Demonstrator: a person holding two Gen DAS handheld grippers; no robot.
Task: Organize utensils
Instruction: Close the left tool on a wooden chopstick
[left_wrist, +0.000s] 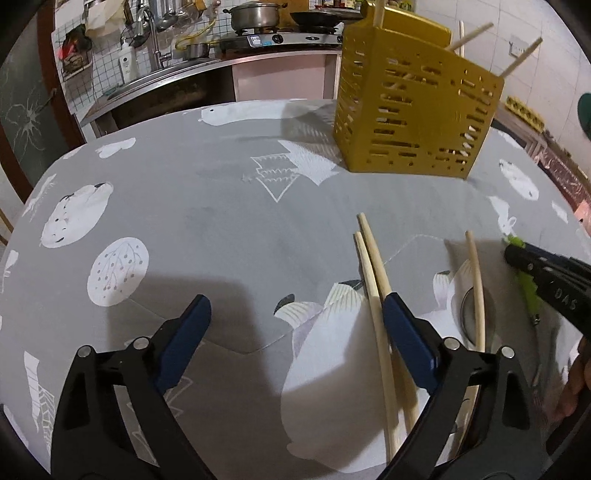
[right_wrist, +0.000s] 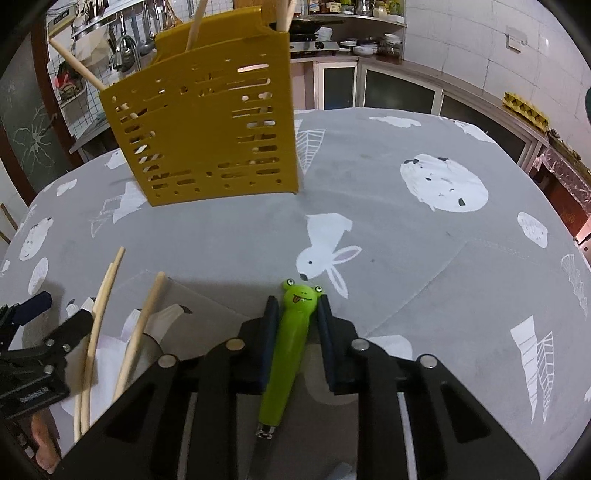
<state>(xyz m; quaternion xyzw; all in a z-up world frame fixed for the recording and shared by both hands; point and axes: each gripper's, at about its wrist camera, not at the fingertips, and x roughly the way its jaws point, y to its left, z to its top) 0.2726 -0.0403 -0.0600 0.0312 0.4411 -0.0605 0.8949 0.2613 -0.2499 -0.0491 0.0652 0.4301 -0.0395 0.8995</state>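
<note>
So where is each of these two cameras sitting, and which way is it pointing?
Left wrist: rides the left claw, looking down past its open blue fingers at chopsticks on the tablecloth; a hand shows at the right edge.
Right wrist: rides the right claw, shut on a green frog-handled utensil.
Shared: the yellow holder, the chopsticks and each other's claw.

The utensil holder (left_wrist: 413, 107) stands on the table (left_wrist: 221, 221), far back, with chopsticks sticking up out of it. Nearer, in the left wrist view, two chopsticks (left_wrist: 373, 273) lie side by side on the table, one more chopstick (left_wrist: 476, 284) lies to their right, and the frog-handled utensil (right_wrist: 291, 343) lies further right still. Behind the table are the sink (left_wrist: 147, 79) on the left and the stove (left_wrist: 280, 37) with a pot (left_wrist: 255, 14) on it.
</note>
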